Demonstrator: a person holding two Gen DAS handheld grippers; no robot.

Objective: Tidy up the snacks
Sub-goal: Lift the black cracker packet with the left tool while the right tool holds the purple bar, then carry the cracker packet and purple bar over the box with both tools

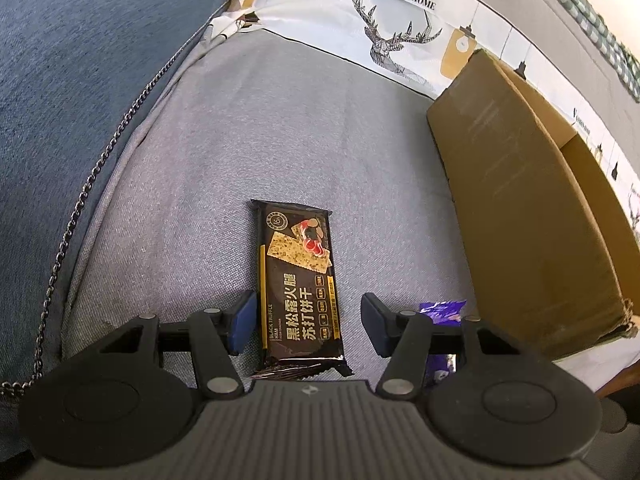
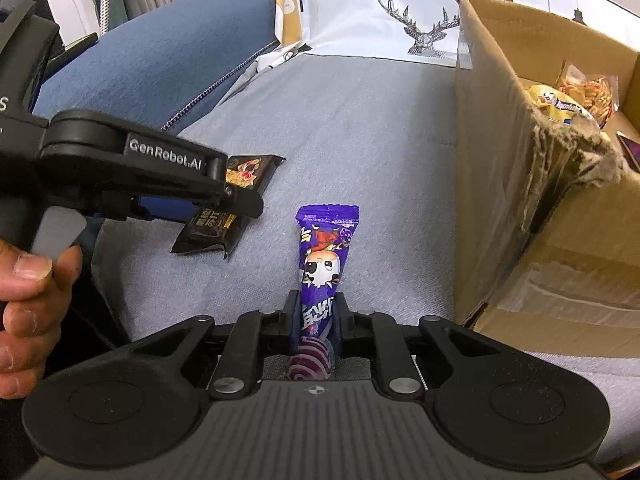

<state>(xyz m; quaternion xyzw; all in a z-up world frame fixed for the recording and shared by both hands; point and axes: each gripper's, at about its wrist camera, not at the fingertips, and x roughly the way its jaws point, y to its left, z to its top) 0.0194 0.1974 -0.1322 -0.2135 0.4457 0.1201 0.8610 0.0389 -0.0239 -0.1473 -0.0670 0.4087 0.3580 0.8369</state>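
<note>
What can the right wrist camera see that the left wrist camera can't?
Only the right wrist view shows the snack bags inside the cardboard box, the person's hand, and the right gripper shut on the purple snack. Only the left wrist view shows the open left gripper around the whole black cracker pack. Both show the box, both snacks and the grey cushion.

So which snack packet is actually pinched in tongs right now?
The purple packet, clamped by the right tongs. The black cracker packet just lies between the open left tongs.

Bright even daylight, soft shadows, sharp focus, heavy fisheye edge warp
</note>
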